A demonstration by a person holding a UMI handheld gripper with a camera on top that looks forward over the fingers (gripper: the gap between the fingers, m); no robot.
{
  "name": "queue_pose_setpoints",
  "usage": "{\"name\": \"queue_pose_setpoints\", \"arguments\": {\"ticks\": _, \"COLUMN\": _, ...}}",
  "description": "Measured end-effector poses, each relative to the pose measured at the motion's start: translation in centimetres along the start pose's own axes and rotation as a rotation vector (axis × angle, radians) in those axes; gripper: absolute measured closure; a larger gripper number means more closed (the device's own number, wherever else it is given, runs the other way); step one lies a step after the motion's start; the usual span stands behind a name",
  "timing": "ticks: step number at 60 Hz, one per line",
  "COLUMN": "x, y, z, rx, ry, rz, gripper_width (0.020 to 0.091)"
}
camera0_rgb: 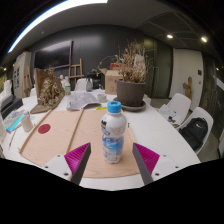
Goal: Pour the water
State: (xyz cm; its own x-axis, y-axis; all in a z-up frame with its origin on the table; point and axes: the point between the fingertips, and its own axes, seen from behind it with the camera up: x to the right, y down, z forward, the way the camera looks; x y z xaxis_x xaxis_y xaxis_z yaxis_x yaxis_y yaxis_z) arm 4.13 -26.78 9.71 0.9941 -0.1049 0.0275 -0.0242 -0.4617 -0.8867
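On table (160,125), l-to-r: red cap-like disc (43,128) on brown mat (60,135), then water bottle (113,133) w/ blue cap upright on the mat, just ahead of and between the fingers, potted plant (131,92) beyond. Gripper (111,164) wide open, holding nothing. Judged: thin clear plastic, squashy, slick label, weight depends on fill, so grip mid-body at label, moderate squeeze.

Dim room, bright ceiling: a fisheye view lit from overhead.

A long curved light strip (50,14) glares white across the upper part of the view, and small round ceiling spots (170,36) burn out beyond it; the dark wall (90,45) behind stays murky. The pale tabletop (160,125) catches the light evenly, with soft shadows beside the water bottle (113,133), whose clear body shows faint highlights. Straight lines bow strongly toward the rim, chairs (195,125) stretch at the sides, and distant detail is soft and grainy.
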Motion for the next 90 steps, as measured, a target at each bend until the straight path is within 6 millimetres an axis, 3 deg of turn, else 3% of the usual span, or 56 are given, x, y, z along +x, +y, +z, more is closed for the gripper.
{"name": "queue_pose_setpoints", "arguments": {"ticks": 6, "x": -0.1, "y": 0.0, "z": 4.2, "rx": 0.010, "ry": -0.034, "rz": 0.007, "gripper_width": 0.0251}}
{"name": "queue_pose_setpoints", "arguments": {"ticks": 13, "x": -0.3, "y": 0.2, "z": 7.9, "rx": 0.026, "ry": -0.054, "rz": 0.006, "gripper_width": 0.0268}}
{"name": "queue_pose_setpoints", "arguments": {"ticks": 17, "x": -0.4, "y": 0.5, "z": 9.3, "rx": 0.024, "ry": -0.055, "rz": 0.009, "gripper_width": 0.0367}}
{"name": "queue_pose_setpoints", "arguments": {"ticks": 20, "x": -0.4, "y": 0.5, "z": 10.0, "rx": 0.030, "ry": -0.051, "rz": 0.019, "gripper_width": 0.0512}}
{"name": "queue_pose_setpoints", "arguments": {"ticks": 21, "x": -0.2, "y": 0.5, "z": 10.1, "rx": 0.034, "ry": -0.043, "rz": 0.022, "gripper_width": 0.0556}}
{"name": "queue_pose_setpoints", "arguments": {"ticks": 26, "x": 0.0, "y": 0.0, "z": 10.3, "rx": 0.059, "ry": -0.041, "rz": 0.039, "gripper_width": 0.0577}}
{"name": "queue_pose_setpoints", "arguments": {"ticks": 36, "x": -0.1, "y": 0.1, "z": 10.2, "rx": 0.067, "ry": -0.042, "rz": 0.021, "gripper_width": 0.0703}}
{"name": "queue_pose_setpoints", "arguments": {"ticks": 46, "x": -0.4, "y": -0.4, "z": 10.0, "rx": 0.061, "ry": -0.015, "rz": -0.029, "gripper_width": 0.0725}}
{"name": "queue_pose_setpoints", "arguments": {"ticks": 54, "x": -1.2, "y": -2.6, "z": 9.6, "rx": 0.069, "ry": 0.027, "rz": -0.062, "gripper_width": 0.0726}}
{"name": "queue_pose_setpoints", "arguments": {"ticks": 62, "x": -2.9, "y": -7.0, "z": 9.2, "rx": 0.097, "ry": 0.088, "rz": -0.126, "gripper_width": 0.0725}}
{"name": "queue_pose_setpoints", "arguments": {"ticks": 73, "x": -7.8, "y": -14.9, "z": 7.9, "rx": 0.164, "ry": 0.212, "rz": -0.290, "gripper_width": 0.0724}}
{"name": "queue_pose_setpoints", "arguments": {"ticks": 76, "x": -10.0, "y": -17.3, "z": 7.3, "rx": 0.188, "ry": 0.255, "rz": -0.376, "gripper_width": 0.0724}}
{"name": "queue_pose_setpoints", "arguments": {"ticks": 83, "x": -16.9, "y": -22.5, "z": 6.7, "rx": 0.263, "ry": 0.333, "rz": -0.626, "gripper_width": 0.0726}}
{"name": "queue_pose_setpoints", "arguments": {"ticks": 90, "x": -26.1, "y": -25.4, "z": 7.1, "rx": 0.341, "ry": 0.384, "rz": -0.947, "gripper_width": 0.0727}}
